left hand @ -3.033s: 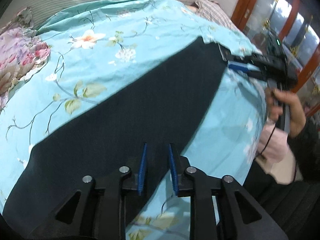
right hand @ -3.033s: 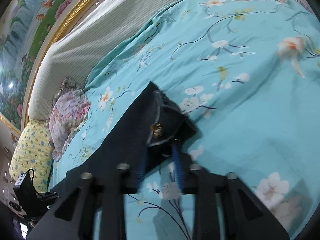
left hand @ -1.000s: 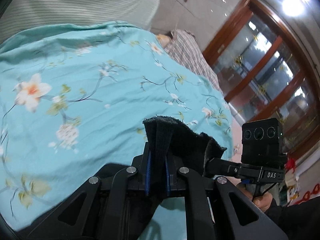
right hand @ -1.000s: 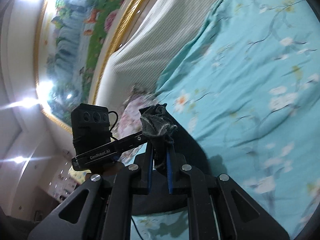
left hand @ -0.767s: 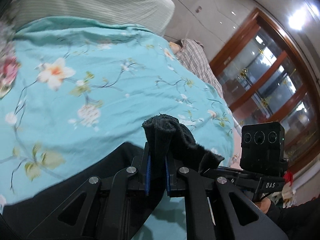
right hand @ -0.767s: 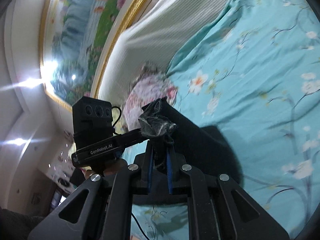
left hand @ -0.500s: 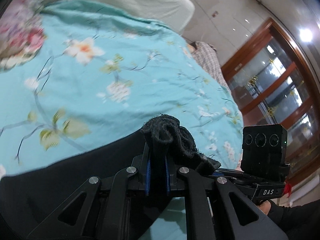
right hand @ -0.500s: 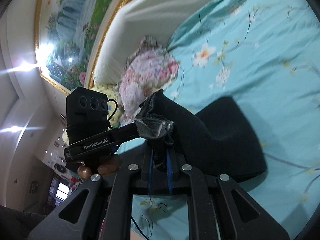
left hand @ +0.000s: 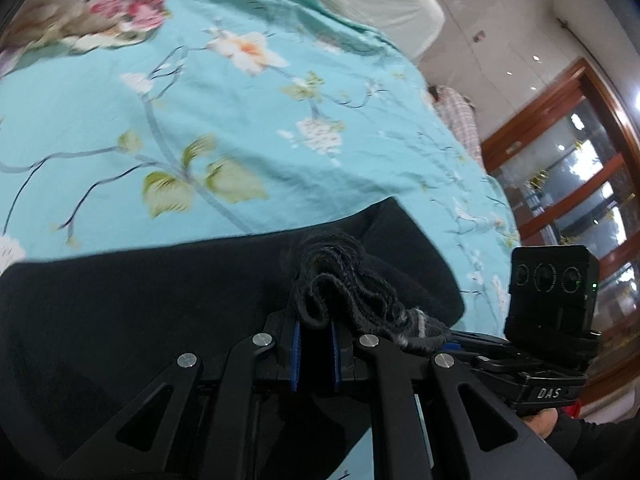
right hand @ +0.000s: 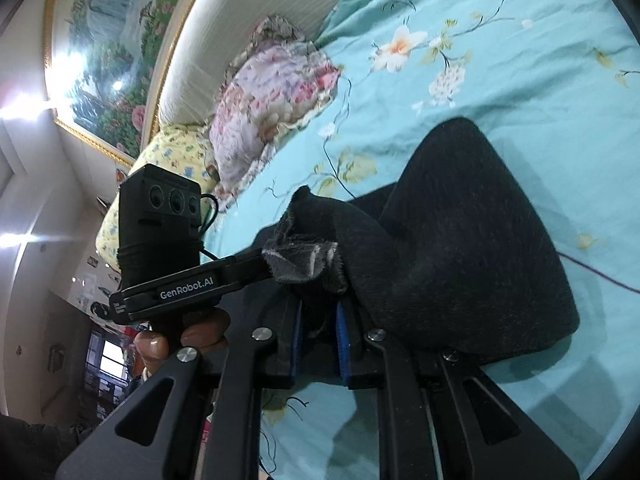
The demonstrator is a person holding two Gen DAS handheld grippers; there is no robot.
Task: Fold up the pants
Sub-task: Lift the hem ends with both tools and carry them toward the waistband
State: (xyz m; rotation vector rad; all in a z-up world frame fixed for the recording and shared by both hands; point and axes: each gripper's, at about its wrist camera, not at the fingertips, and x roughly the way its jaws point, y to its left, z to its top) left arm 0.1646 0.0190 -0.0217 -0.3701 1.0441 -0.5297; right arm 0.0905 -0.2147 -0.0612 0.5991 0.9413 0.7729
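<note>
Partly hidden pants (left hand: 132, 312) hem bunched inside jaws, blurred bedspread (left hand: 240, 128)

Each camera is sitting on its own tool and looking forward along the two fingers, tilting down at the bed (left hand: 240, 140).

The left wrist camera is sitting very close to the dark pants (left hand: 140, 300) and is facing across the bed toward the brown doors (left hand: 580, 184). It is seeing the right tool (left hand: 448, 338) beside it.

The right wrist camera is facing the pillows (right hand: 272, 96) and the wall painting (right hand: 116, 40). It is seeing the left tool (right hand: 268, 260) close by.

Both views are sharing the pants and the blue flowery bed.
</note>
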